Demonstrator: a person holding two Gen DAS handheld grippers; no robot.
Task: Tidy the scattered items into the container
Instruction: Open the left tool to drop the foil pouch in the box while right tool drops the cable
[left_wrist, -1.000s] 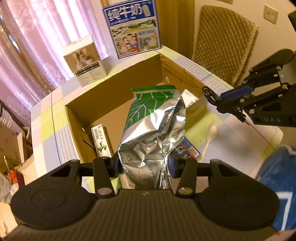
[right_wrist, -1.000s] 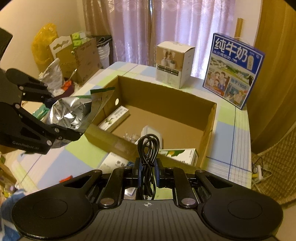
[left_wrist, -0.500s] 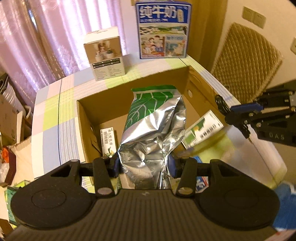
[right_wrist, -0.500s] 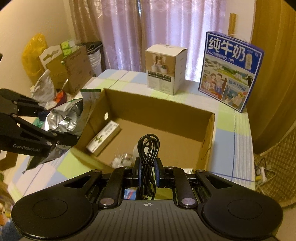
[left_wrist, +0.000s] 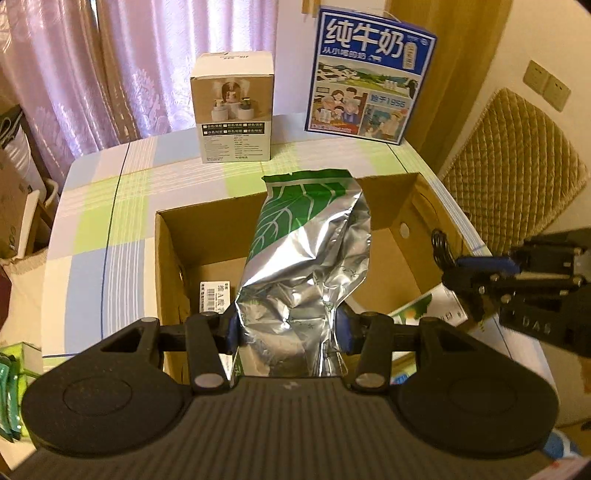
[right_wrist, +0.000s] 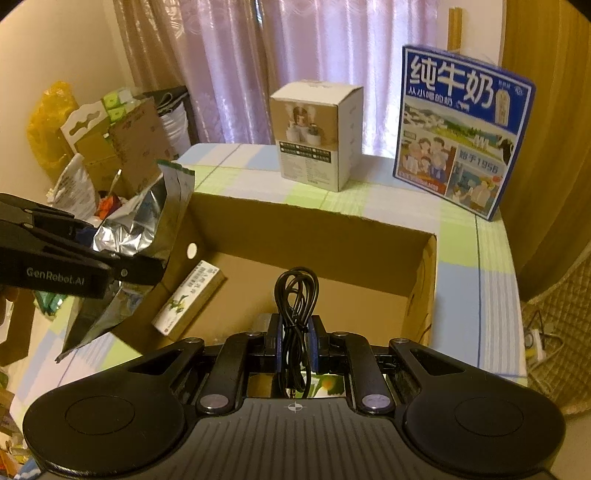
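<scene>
**A:** What has changed in the last second?

**B:** Both grippers have carried their loads in over the cardboard box (left_wrist: 384, 206), which a moment ago lay further off. The left gripper (left_wrist: 288, 328) stays clenched on the silver-and-green foil pouch (left_wrist: 310, 258), held upright near the box's left wall. The right gripper (right_wrist: 294, 349) stays clamped on a coiled black cable (right_wrist: 297, 295), above the box's near edge.

**A:** And for the tidying?

**B:** Both items look close to release; neither is down yet. A green-and-white carton (right_wrist: 190, 297) already lies on the box floor, another carton (left_wrist: 424, 310) just outside the near wall.

**A:** The setting?

**B:** A table under a checked pastel cloth (left_wrist: 110, 206). A white product box (right_wrist: 316, 136) and a blue milk carton case (right_wrist: 465, 136) stand behind the box. Lilac curtains (right_wrist: 295, 55) hang beyond, bags and cardboard clutter (right_wrist: 103, 147) sit to one side, a quilted chair back (left_wrist: 517, 162) to the other.
</scene>
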